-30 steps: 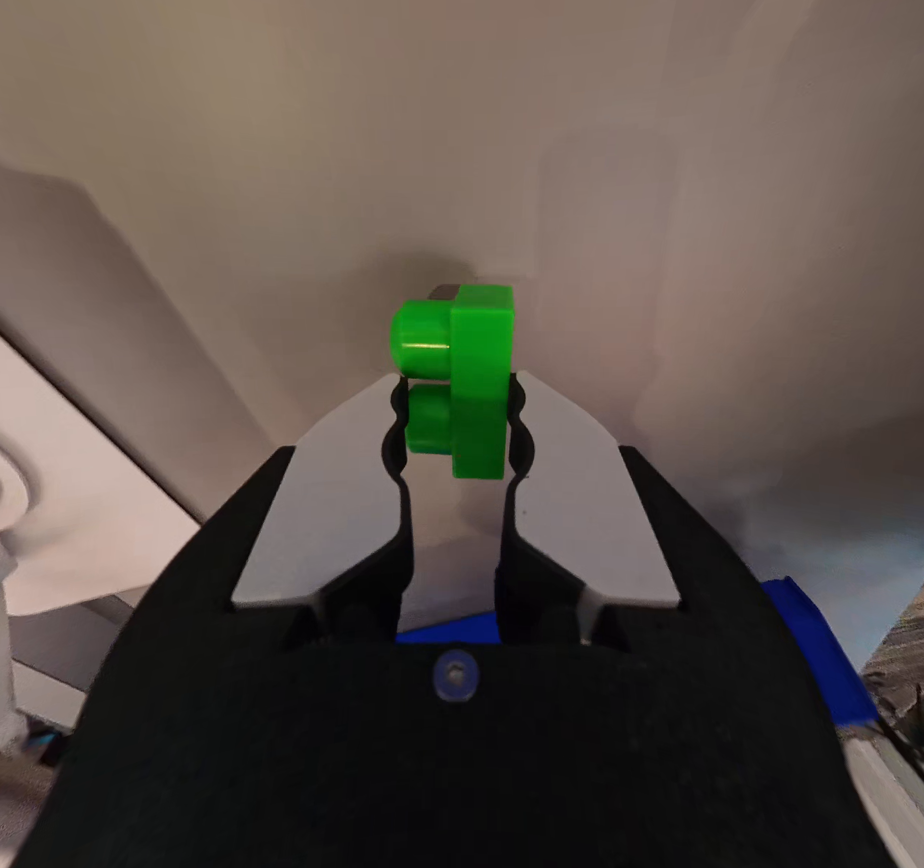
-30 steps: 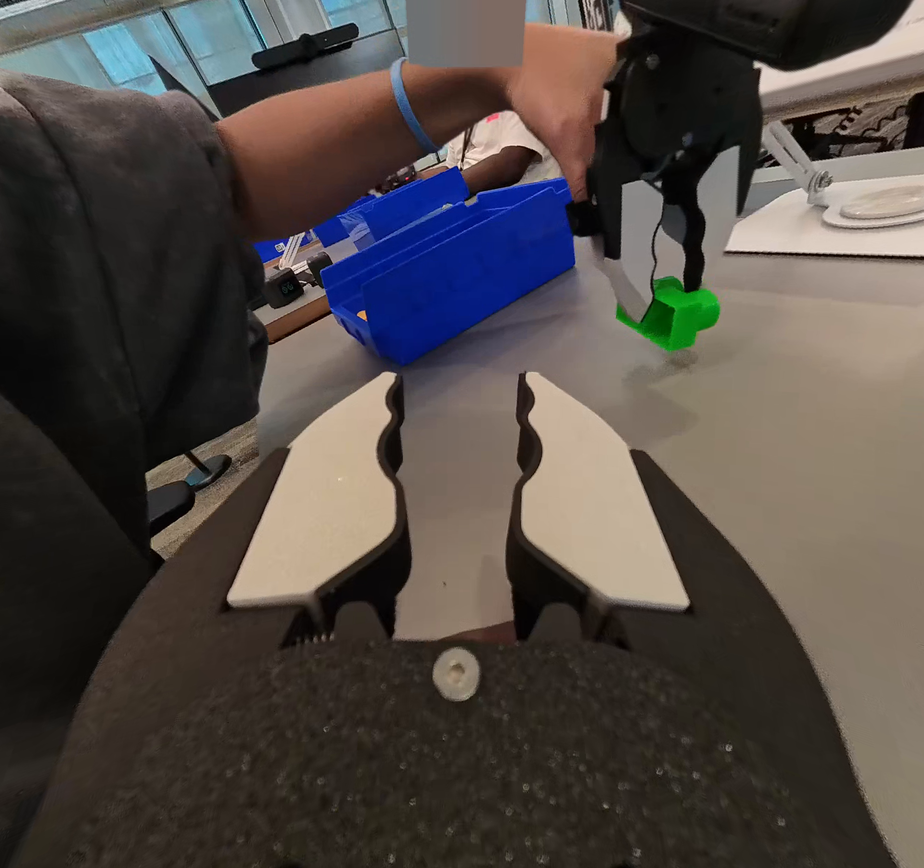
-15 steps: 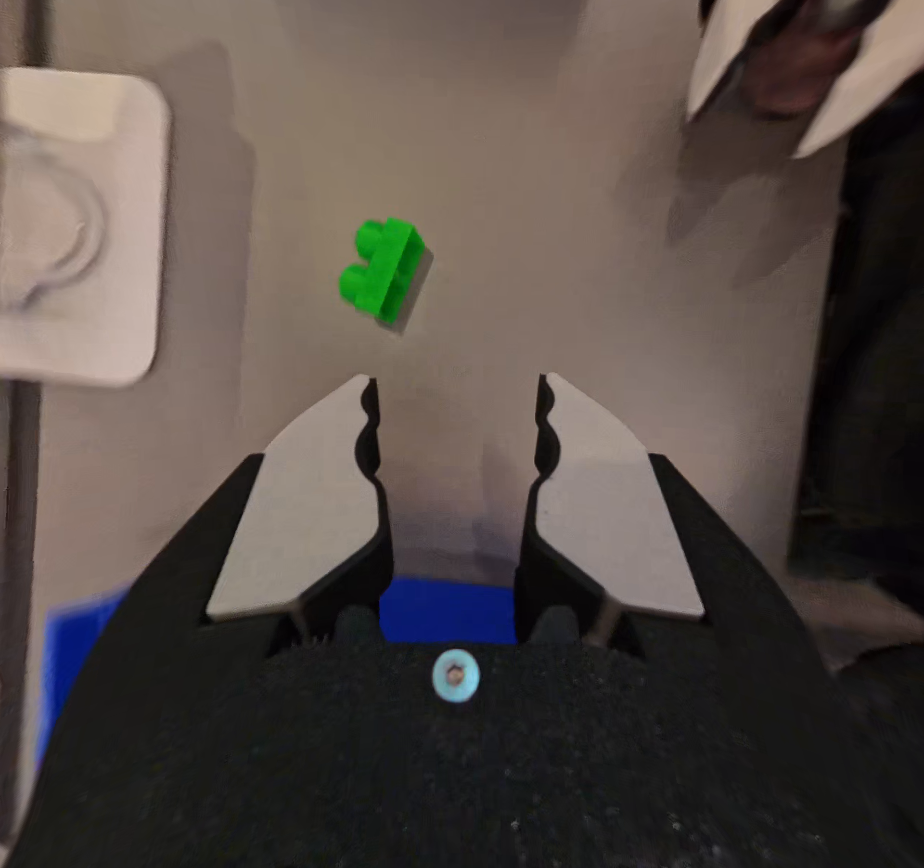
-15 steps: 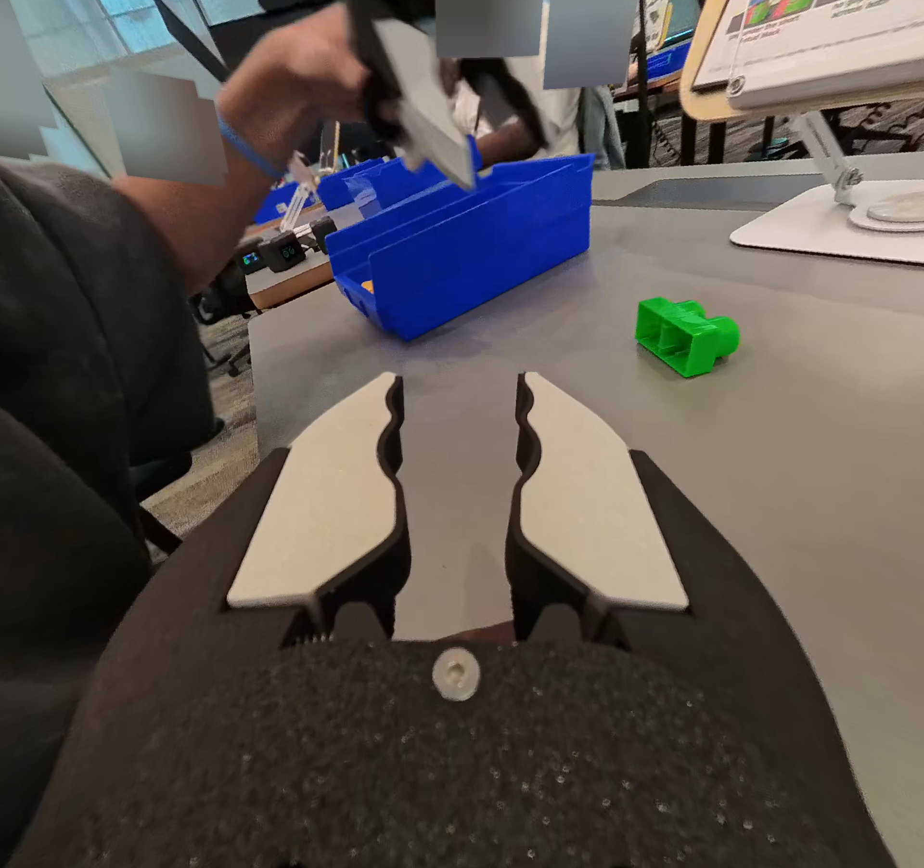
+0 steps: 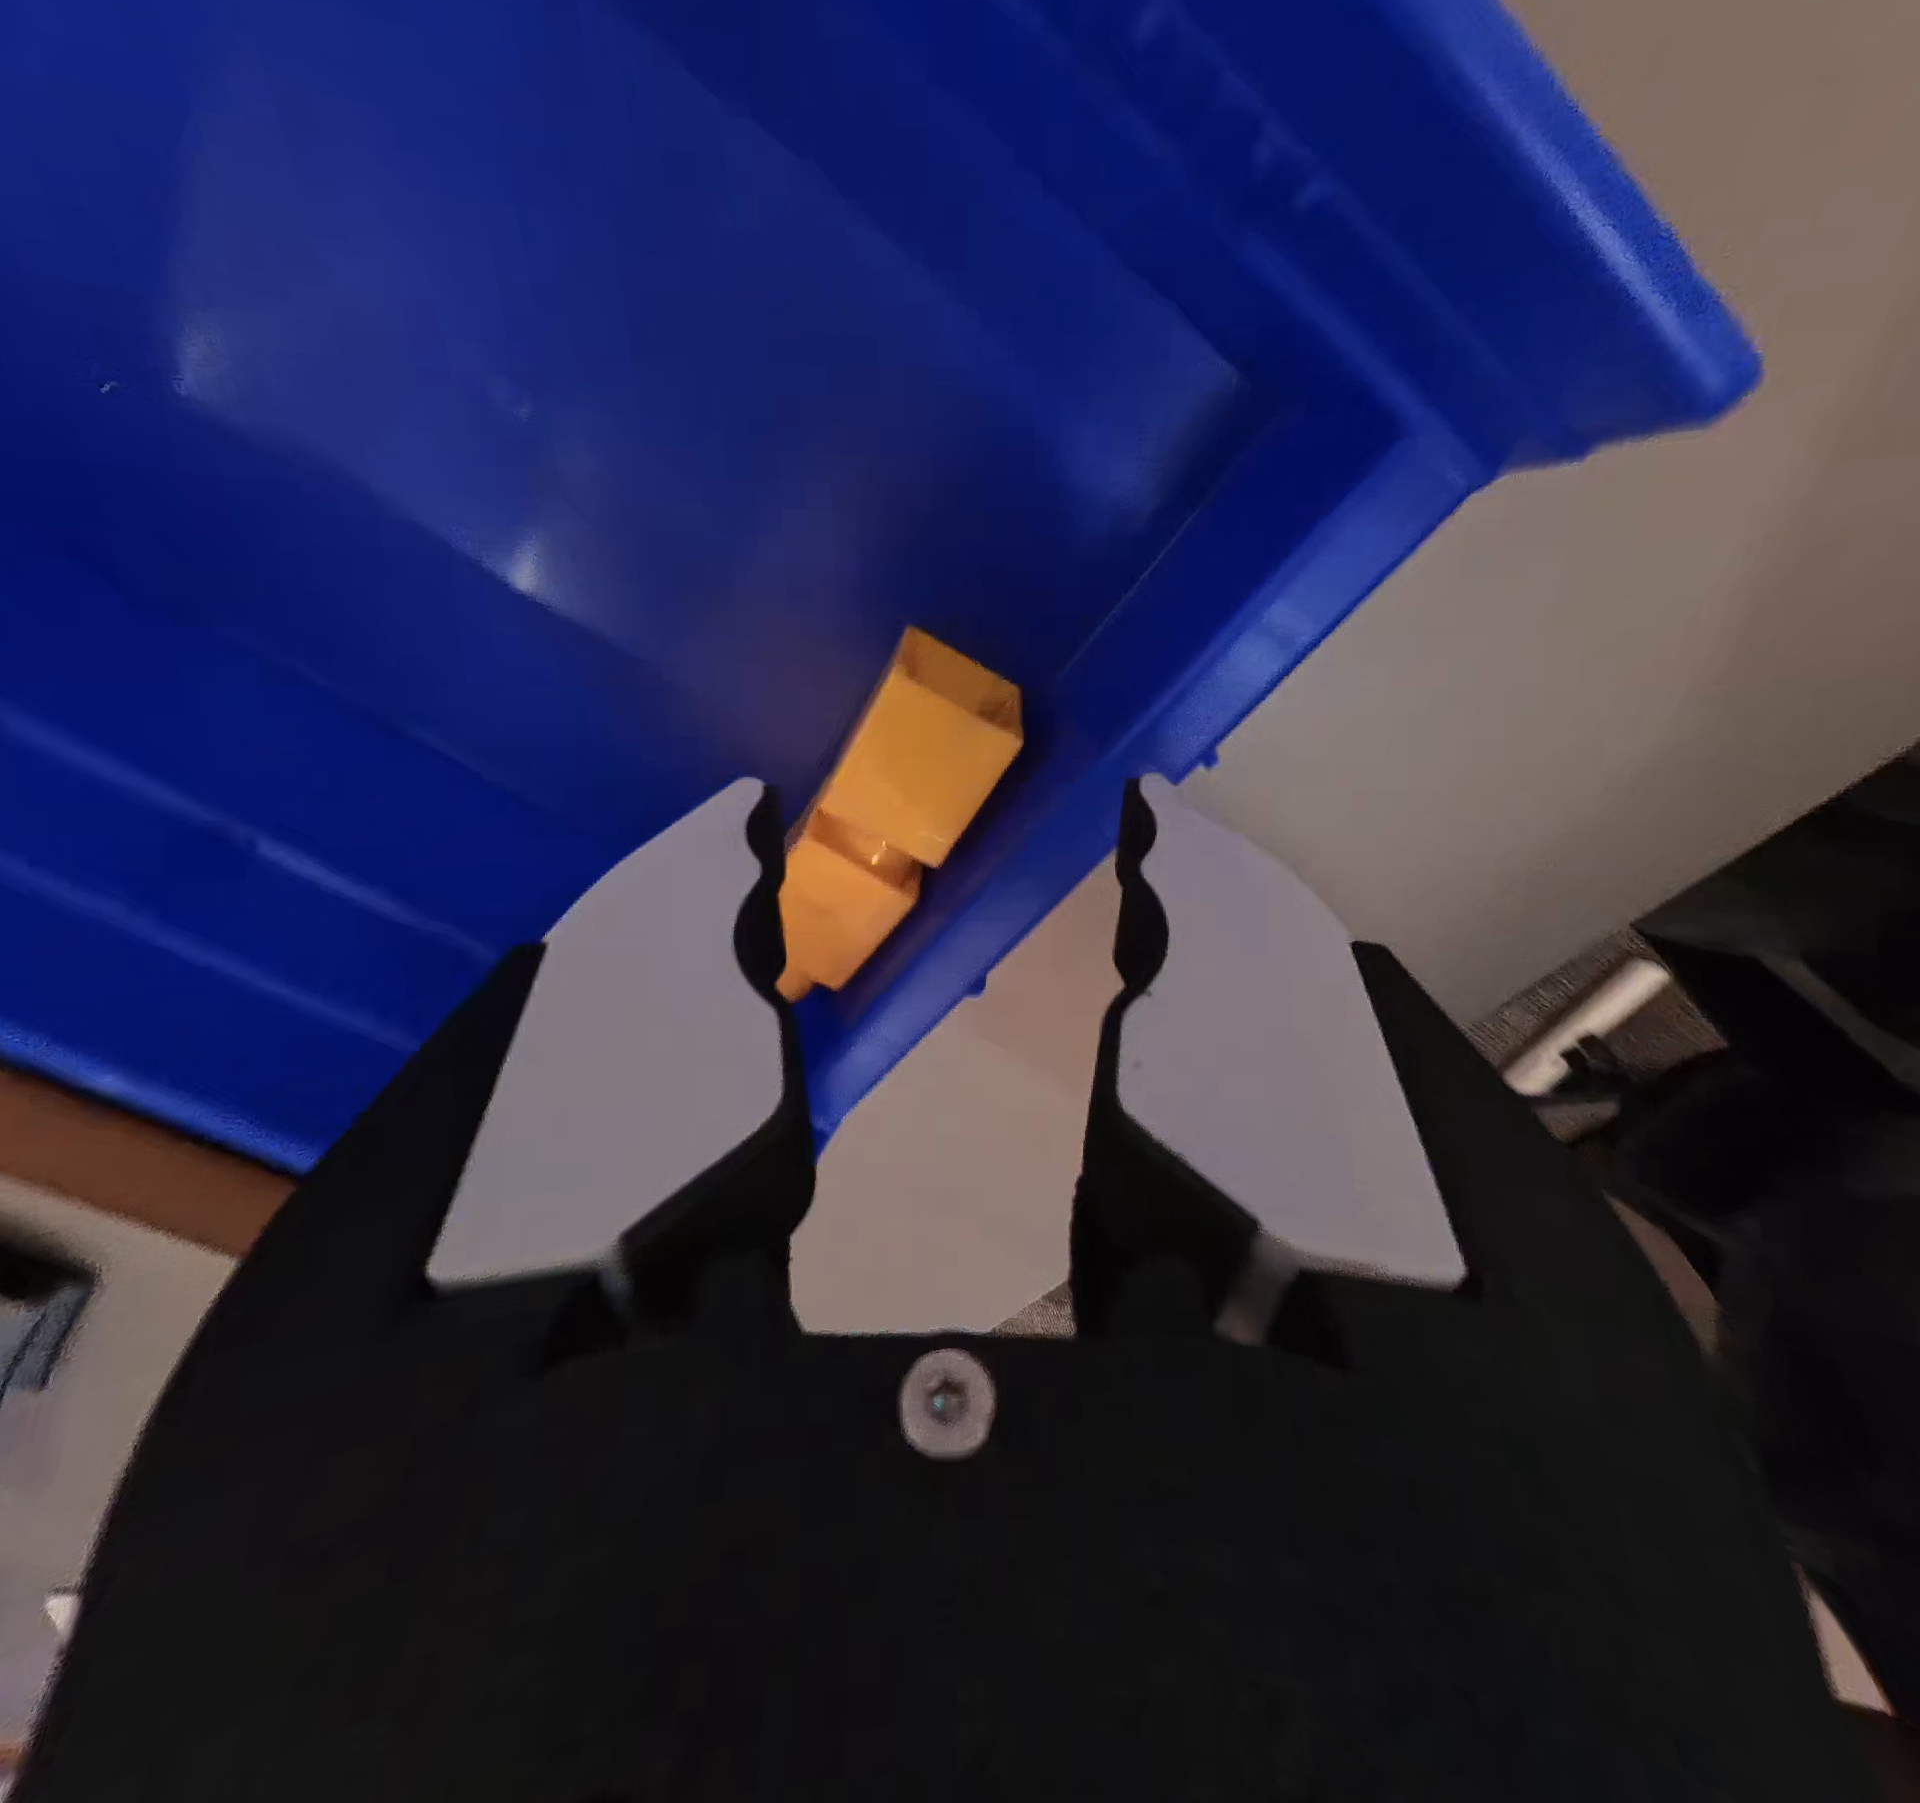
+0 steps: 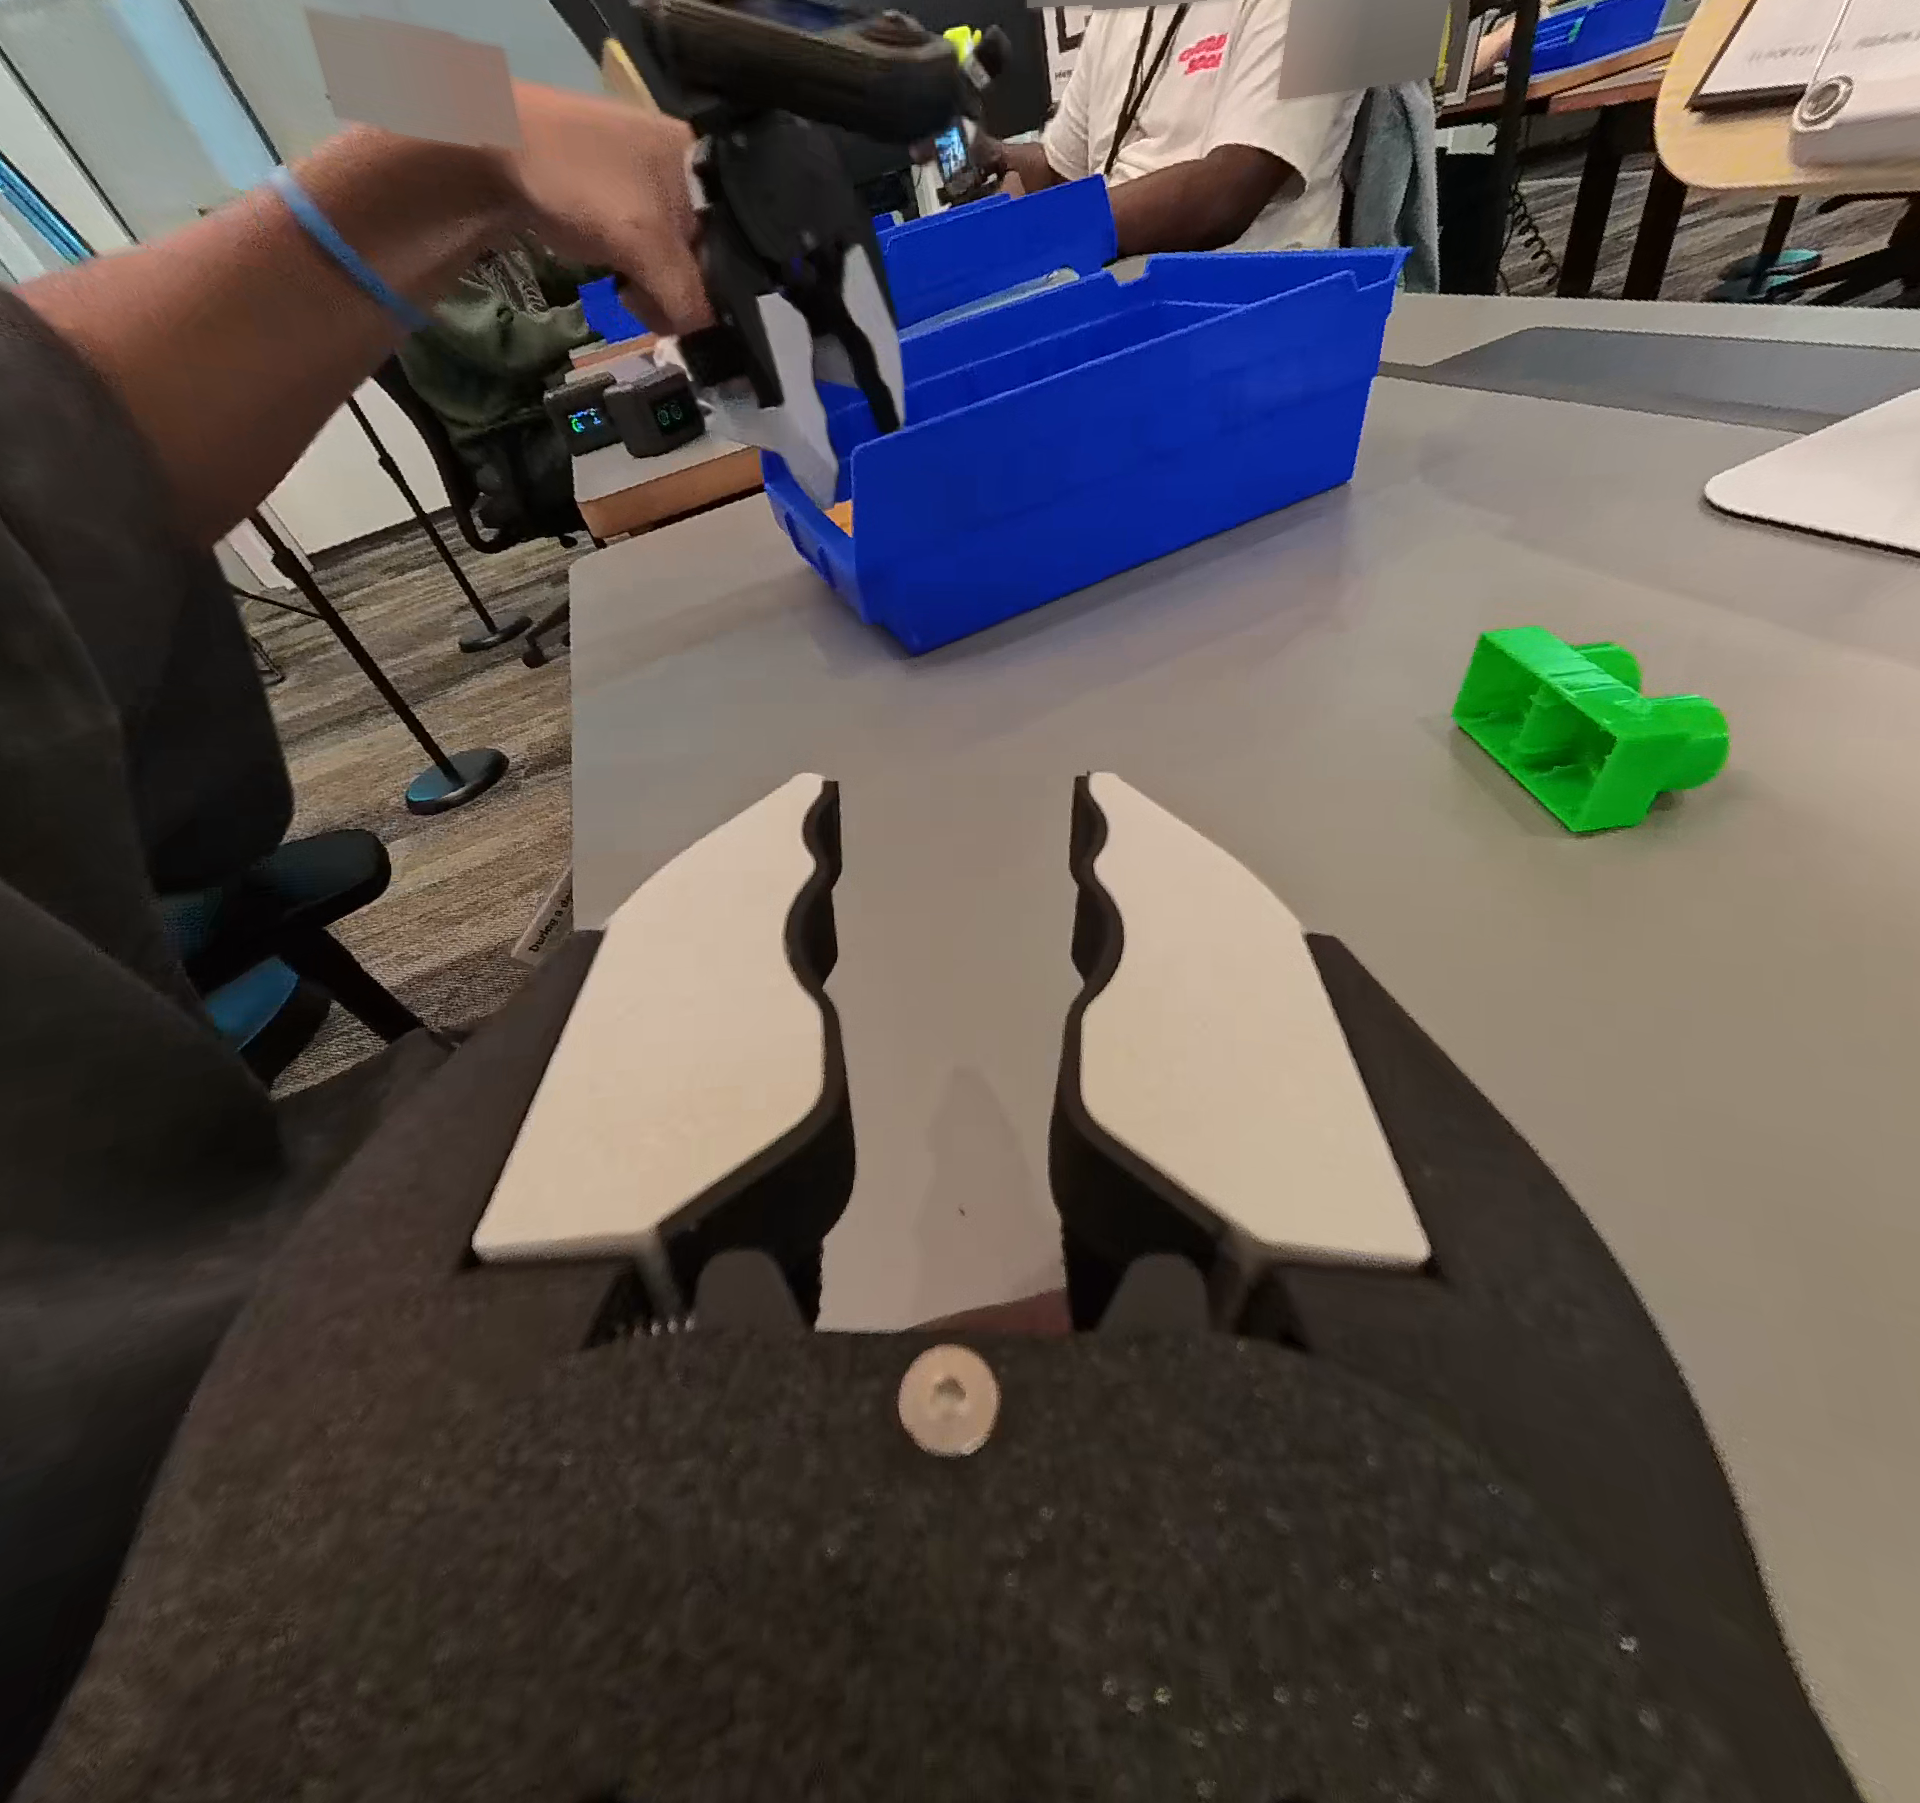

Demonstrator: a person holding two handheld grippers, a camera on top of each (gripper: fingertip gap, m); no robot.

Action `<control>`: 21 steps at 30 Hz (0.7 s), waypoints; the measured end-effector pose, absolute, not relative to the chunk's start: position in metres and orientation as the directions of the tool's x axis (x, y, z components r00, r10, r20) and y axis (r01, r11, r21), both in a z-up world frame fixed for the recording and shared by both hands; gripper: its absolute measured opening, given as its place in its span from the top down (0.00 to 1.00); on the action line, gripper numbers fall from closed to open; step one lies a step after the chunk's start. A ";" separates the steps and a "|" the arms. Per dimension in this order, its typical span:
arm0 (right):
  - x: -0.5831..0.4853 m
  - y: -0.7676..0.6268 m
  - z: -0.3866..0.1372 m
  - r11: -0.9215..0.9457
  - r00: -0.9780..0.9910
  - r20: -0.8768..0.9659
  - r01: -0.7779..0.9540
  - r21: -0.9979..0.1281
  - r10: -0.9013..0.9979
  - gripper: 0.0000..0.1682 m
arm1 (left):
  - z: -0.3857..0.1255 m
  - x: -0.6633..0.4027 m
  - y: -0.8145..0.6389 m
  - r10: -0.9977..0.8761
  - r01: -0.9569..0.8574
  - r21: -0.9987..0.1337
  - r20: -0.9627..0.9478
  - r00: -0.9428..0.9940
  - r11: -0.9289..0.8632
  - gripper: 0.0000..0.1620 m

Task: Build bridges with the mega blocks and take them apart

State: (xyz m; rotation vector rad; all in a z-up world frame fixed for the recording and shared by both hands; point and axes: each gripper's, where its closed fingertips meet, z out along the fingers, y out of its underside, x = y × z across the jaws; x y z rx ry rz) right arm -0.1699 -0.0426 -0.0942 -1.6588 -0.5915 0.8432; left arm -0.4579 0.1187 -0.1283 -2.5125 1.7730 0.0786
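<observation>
Right tool (image 6: 951, 797), nearest, rests low over the grey worktop (image 6: 1143, 714) as before, fingers parted and empty. At 2 o'clock from it the green block (image 6: 1584, 740) lies on its side on the worktop, released since a second ago, when the left tool gripped it. Farther off, at 11 o'clock, the left tool (image 5: 948, 797) has moved over the blue bin (image 5: 623, 351); its fingers are spread, holding nothing, above an orange block (image 5: 904, 797) in the bin's corner.
</observation>
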 end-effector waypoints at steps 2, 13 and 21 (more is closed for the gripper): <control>-0.169 -0.042 -0.096 -0.247 0.624 -0.221 -0.046 -0.968 0.750 0.75 | -0.134 -0.453 0.129 -0.943 -0.943 0.015 -0.027 0.331 -0.331 0.63; -0.164 -0.043 -0.097 -0.243 0.640 -0.208 -0.035 -0.969 0.739 0.75 | -0.171 -0.465 0.132 -0.881 -0.880 0.270 0.166 0.444 -0.392 0.69; -0.163 -0.043 -0.096 -0.238 0.644 -0.205 -0.036 -0.971 0.737 0.76 | -0.171 -0.461 0.133 -0.892 -0.894 0.225 0.153 0.426 -0.388 0.96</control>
